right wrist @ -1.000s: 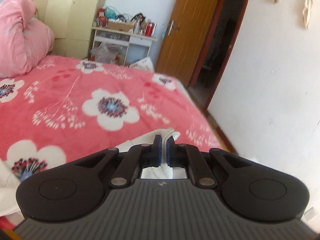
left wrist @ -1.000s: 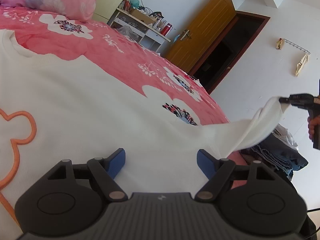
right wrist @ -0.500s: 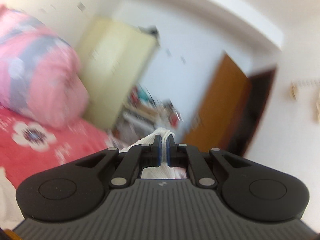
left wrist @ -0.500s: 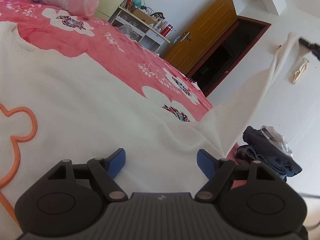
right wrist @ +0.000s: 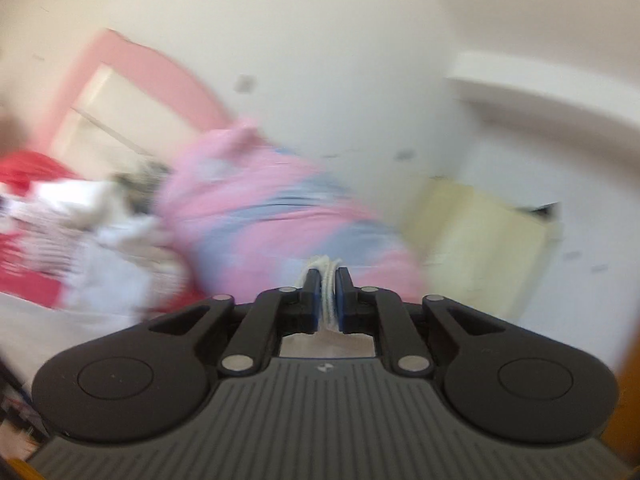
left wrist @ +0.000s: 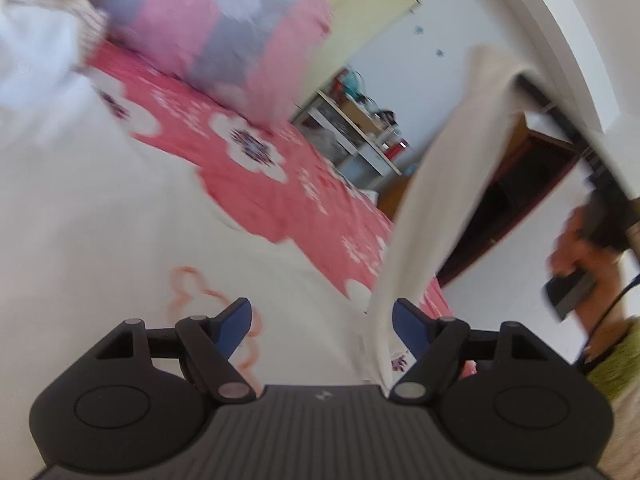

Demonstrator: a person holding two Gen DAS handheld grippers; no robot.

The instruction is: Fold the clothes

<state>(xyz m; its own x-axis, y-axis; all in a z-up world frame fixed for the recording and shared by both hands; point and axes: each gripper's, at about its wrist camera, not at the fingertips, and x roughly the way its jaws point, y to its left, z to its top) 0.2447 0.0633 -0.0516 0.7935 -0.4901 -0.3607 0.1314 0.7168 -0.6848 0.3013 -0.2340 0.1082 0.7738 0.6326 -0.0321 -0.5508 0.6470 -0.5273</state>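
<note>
A white sweatshirt with an orange outline print lies spread on the pink flowered bed. My left gripper is open and empty, low over the shirt's body. One white sleeve rises steeply to the upper right, held up by my right gripper, seen there blurred. In the right wrist view my right gripper is shut on the ribbed white cuff.
A pink and grey quilt bundle and a pile of white clothes sit at the head of the bed. A white shelf unit, a pale yellow wardrobe and a brown door stand beyond. Both views are motion-blurred.
My right gripper has swung the sleeve up and over towards the head of the bed. My left gripper has turned left along the shirt, so the orange print now lies just ahead.
</note>
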